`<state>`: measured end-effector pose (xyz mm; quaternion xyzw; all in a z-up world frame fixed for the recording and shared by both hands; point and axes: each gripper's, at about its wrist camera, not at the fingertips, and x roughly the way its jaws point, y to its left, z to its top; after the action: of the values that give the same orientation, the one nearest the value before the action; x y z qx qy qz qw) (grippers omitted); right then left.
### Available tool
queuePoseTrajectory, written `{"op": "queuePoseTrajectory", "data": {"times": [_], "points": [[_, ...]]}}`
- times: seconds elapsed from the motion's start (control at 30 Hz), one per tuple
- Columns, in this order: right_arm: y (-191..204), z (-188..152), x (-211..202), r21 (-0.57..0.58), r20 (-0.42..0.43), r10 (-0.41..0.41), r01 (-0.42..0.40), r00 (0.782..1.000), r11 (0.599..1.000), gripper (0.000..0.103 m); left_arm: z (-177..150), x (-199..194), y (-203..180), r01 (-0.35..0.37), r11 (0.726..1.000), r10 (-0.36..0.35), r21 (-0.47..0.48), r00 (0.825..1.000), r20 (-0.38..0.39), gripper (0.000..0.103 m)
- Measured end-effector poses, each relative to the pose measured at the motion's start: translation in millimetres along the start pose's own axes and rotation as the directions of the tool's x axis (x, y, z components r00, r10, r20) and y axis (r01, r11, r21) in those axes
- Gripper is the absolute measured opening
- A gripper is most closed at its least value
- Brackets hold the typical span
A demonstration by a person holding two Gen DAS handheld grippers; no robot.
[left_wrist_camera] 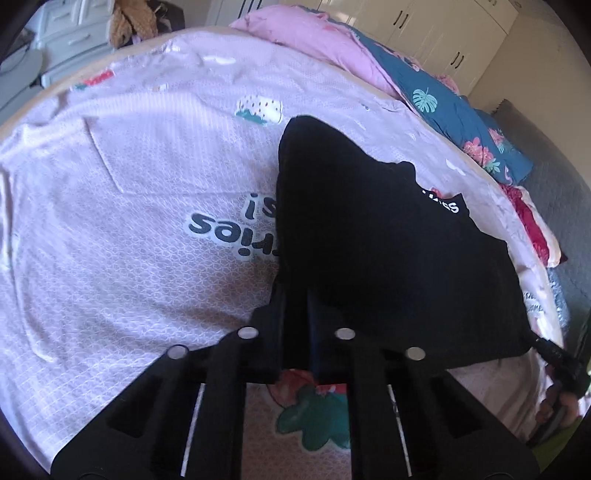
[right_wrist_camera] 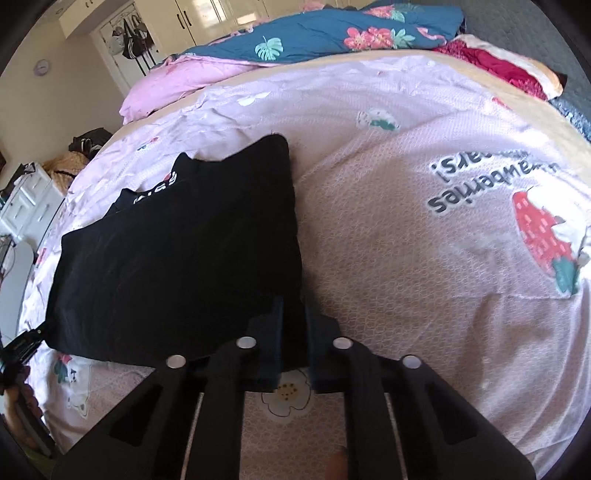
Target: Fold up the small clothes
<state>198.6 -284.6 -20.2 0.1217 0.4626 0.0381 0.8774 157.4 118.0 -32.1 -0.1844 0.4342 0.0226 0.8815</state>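
A black garment with white lettering lies flat on the pink printed bedsheet. My left gripper is shut on the garment's near left corner. The garment also shows in the right wrist view, where my right gripper is shut on its near right corner. The right gripper's black fingers show at the garment's far corner in the left wrist view. Both corners are held just above the sheet.
A teal floral duvet and a pink pillow lie along the far side of the bed. A red cloth sits at the back right. White drawers and wardrobes stand beyond the bed.
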Motion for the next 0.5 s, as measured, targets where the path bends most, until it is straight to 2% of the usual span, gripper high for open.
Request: {"op": "queuePoseTrajectory", "data": {"times": [0.1,0.23,0.33,0.43,0.5], "points": [[-1.3,-1.5,-5.9,-0.005,0.015,-0.020,0.020,1.000,1.000,0.008,-3.2,-6.4,-0.9,-0.017,0.999,0.016,0.031,1.000,0.006,0.001],[-1.5,-6.2,3.9,-0.015,-0.023,-0.065,0.064,0.998,0.998,0.008,-5.6,1.2,7.8,-0.020,1.000,0.021,0.019,0.999,-0.029,0.000],[0.5,-6.6,3.6,-0.028,-0.026,-0.091,0.090,0.996,0.996,0.010,-4.2,-0.6,3.5,-0.028,0.998,0.030,0.049,0.999,-0.029,0.001],[-1.6,-7.4,1.5,-0.035,-0.022,-0.133,0.132,0.991,0.991,0.028,-2.8,-1.4,0.4,-0.029,0.998,0.031,0.062,0.999,-0.034,0.001],[-1.6,-6.8,-0.2,-0.041,-0.016,-0.144,0.144,0.989,0.989,0.036,-2.4,-1.4,-0.4,-0.026,0.998,0.029,0.066,0.999,-0.039,0.001]]}}
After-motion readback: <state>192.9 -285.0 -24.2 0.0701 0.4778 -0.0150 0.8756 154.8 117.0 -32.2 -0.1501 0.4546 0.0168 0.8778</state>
